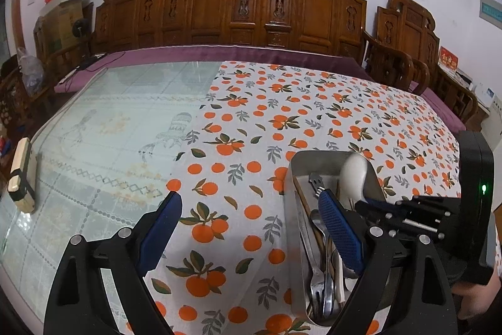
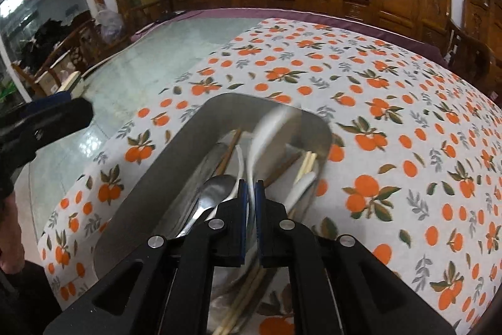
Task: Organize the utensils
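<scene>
A rectangular stainless-steel tray (image 2: 175,165) sat on the surface, on a white cloth printed with oranges and green leaves (image 2: 392,121). The tray held the utensils in a loose heap: a shiny metal spoon (image 2: 216,187), brown wooden chopsticks (image 2: 230,151), pale cream chopsticks (image 2: 307,162) and a metal fork (image 1: 317,281), all lying lengthwise along it.

The right gripper (image 2: 250,193) reached down over the near end of the tray, its blue-padded fingers clenched on the handle of a white ceramic soup spoon (image 2: 266,131). The spoon's bowl was raised above the heap and blurred, so it was probably being lifted out for sorting. Gripping low on the handle likely kept the fingers away from the other pieces.

The left gripper (image 1: 251,209) hovered low over the cloth just left of the tray, pointing forward. Its fingers were released and spread wide, holding nothing, and its right finger overlapped the tray's edge in the left wrist view. It seemed to be waiting to take a turn.

A small cream and black block (image 1: 22,175) lay well apart on the pale green part of the surface. Carved dark wooden seating (image 1: 232,2) lined the far wall.
</scene>
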Tool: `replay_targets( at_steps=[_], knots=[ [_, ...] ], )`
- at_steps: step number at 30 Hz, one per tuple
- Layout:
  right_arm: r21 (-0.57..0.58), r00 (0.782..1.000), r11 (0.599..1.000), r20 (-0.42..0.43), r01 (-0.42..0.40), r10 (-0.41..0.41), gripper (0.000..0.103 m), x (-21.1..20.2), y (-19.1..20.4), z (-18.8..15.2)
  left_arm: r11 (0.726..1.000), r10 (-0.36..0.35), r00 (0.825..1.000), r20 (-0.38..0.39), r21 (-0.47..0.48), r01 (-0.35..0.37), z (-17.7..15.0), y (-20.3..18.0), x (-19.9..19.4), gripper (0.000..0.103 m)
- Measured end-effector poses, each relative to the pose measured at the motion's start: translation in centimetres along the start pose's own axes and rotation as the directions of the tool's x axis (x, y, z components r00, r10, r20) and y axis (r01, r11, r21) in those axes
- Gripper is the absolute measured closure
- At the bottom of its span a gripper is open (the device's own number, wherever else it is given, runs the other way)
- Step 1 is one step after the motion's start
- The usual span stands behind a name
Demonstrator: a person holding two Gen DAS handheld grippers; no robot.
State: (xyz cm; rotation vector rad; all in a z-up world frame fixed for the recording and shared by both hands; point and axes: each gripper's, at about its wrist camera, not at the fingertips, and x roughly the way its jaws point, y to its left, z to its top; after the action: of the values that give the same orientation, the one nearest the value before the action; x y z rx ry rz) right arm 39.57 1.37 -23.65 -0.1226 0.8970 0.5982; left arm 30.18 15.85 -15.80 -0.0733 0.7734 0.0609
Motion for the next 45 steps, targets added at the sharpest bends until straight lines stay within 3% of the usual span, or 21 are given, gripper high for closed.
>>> replay_targets(
  at_steps=[3, 9, 12, 17, 29, 30, 39, 45],
  knots=[
    [-0.001, 0.999, 0.999, 0.027, -0.045, 0.045, 0.094, -0.8, -0.2, 0.1, 1.0, 0.002, 1.0, -0.001, 0.002, -0.002, 0.0, 0.0, 0.0, 0.018],
    [0.01, 0.997, 0.999, 0.066, -0.039, 0.038, 0.092, -2.9, -0.8, -0.5, 1.0, 0.001, 1.0, -0.004, 0.006, 0.0, -0.2, -0.3, 0.1, 0.018],
    [0.014, 0.996, 1.0, 0.093, -0.018, 0.017, 0.073, -4.5, -1.1, -1.1, 1.0, -0.001, 1.0, -0.002, 0.015, 0.001, -0.3, -0.7, 0.1, 0.018],
    [0.037, 0.993, 0.999, 0.117, 0.0, -0.005, 0.065, -6.8, -1.8, -2.0, 0.999, -0.009, 1.0, -0.016, 0.034, 0.009, -0.8, -1.7, 0.1, 0.018],
    [0.093, 0.979, 0.991, 0.174, 0.091, -0.106, 0.008, -12.6, -3.5, -5.1, 0.997, -0.064, 0.997, -0.035, 0.048, 0.065, -2.3, -5.0, -1.8, 0.017],
    [0.103, 0.977, 0.99, 0.18, 0.097, -0.115, 0.004, -13.3, -3.7, -5.5, 0.997, -0.057, 0.998, -0.032, 0.058, 0.059, -2.5, -5.3, -2.1, 0.011],
    [0.157, 0.967, 0.979, 0.198, 0.132, -0.162, 0.003, -18.1, -3.8, -8.2, 0.993, -0.05, 0.998, -0.043, 0.107, 0.054, -5.1, -8.1, -5.3, 0.007],
    [0.172, 0.947, 0.967, 0.232, 0.186, -0.223, 0.003, -21.4, -3.3, -10.5, 0.991, -0.044, 0.998, -0.051, 0.127, 0.05, -6.8, -9.8, -7.9, 0.007]
  ],
)
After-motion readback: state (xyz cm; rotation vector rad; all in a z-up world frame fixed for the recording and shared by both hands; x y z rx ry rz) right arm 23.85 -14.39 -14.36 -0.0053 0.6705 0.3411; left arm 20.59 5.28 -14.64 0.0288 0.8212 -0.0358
